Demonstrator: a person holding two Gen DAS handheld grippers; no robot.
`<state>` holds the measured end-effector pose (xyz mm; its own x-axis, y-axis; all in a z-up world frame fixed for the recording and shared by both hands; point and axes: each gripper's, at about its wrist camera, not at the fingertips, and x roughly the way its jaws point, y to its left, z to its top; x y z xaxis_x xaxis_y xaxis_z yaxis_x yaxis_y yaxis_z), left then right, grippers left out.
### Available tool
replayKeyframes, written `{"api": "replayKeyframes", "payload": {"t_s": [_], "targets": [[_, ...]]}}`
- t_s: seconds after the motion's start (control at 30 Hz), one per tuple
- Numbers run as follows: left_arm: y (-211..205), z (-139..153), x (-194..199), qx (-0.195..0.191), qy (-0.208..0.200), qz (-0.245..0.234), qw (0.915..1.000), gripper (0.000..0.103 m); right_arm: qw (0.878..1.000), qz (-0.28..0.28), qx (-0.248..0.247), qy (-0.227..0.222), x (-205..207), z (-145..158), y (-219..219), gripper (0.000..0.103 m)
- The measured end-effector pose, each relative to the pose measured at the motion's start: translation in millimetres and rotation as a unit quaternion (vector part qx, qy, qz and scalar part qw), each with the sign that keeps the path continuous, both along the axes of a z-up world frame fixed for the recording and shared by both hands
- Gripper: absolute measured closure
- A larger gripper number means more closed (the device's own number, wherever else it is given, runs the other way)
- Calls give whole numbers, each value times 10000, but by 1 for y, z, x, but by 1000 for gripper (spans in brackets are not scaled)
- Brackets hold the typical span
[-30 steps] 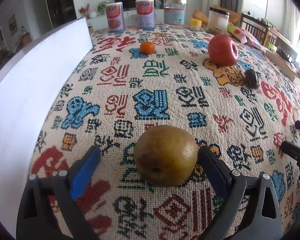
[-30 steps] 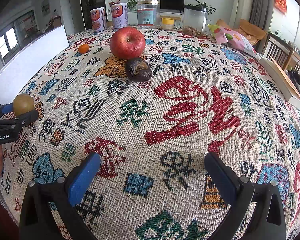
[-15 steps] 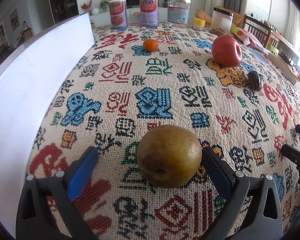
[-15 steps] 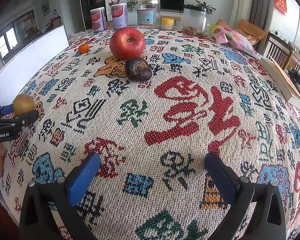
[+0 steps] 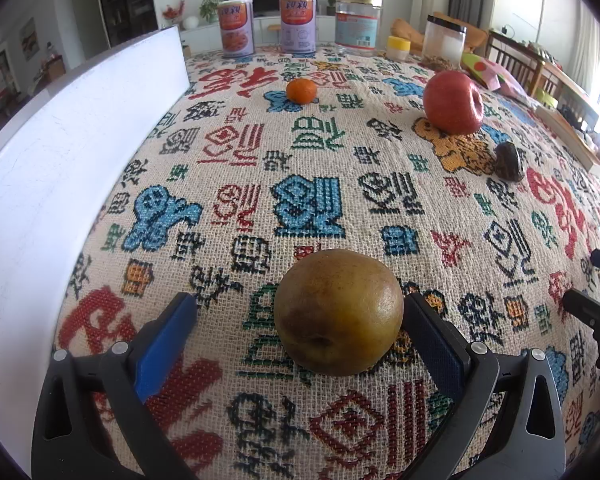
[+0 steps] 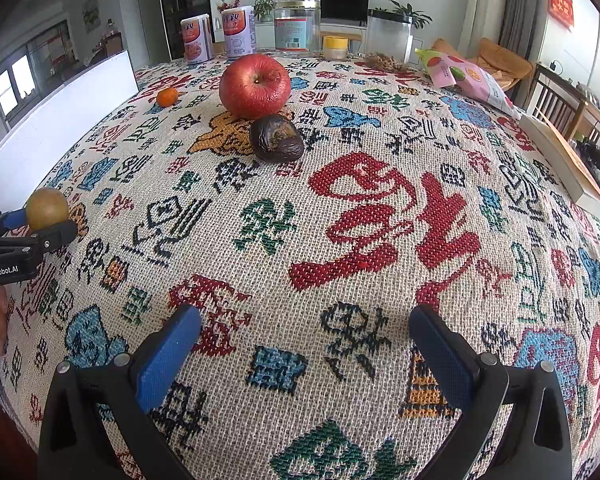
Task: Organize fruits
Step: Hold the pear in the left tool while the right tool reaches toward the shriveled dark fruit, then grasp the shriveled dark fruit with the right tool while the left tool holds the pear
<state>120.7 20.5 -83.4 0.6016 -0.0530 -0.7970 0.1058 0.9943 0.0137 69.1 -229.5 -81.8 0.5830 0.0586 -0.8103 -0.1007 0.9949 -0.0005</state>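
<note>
Pear (image 5: 339,312) is sitting on the patterned surface (image 5: 308,208) between the wide-open left gripper (image 5: 300,320) fingers, right finger touching it. Right gripper (image 6: 305,344) is hovering open, holding nothing.

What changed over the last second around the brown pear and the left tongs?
The left tongs crept slightly forward around the brown pear, jaws open, right pad at its side; no grasp. The right tongs, apple, tangerine and dark shrivelled fruit stayed put.

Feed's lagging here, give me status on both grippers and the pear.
Left hand-held gripper open around the pear, right pad touching. Right hand-held gripper open, empty. Nothing blocking.
</note>
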Motion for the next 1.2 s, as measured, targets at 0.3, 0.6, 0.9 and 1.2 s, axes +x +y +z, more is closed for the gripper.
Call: {"api": "replayKeyframes", "payload": {"t_s": [0.3,0.6,0.9,1.2], "targets": [[0,0,0,-5,-3,0,10000,0,9999,125,78,49,1,1,-3,0],[11,7,-2,-562,40,-527,9970,2,9907,-567,1233,-105,36,12,-51,3],[-3,13,-3,-421,-66,-637,9971,45,9984,295,464,163,119,9,21,27],[28,58,-35,-1252,0,-312,9916,54,9900,305,1371,130,75,36,10,65]]}}
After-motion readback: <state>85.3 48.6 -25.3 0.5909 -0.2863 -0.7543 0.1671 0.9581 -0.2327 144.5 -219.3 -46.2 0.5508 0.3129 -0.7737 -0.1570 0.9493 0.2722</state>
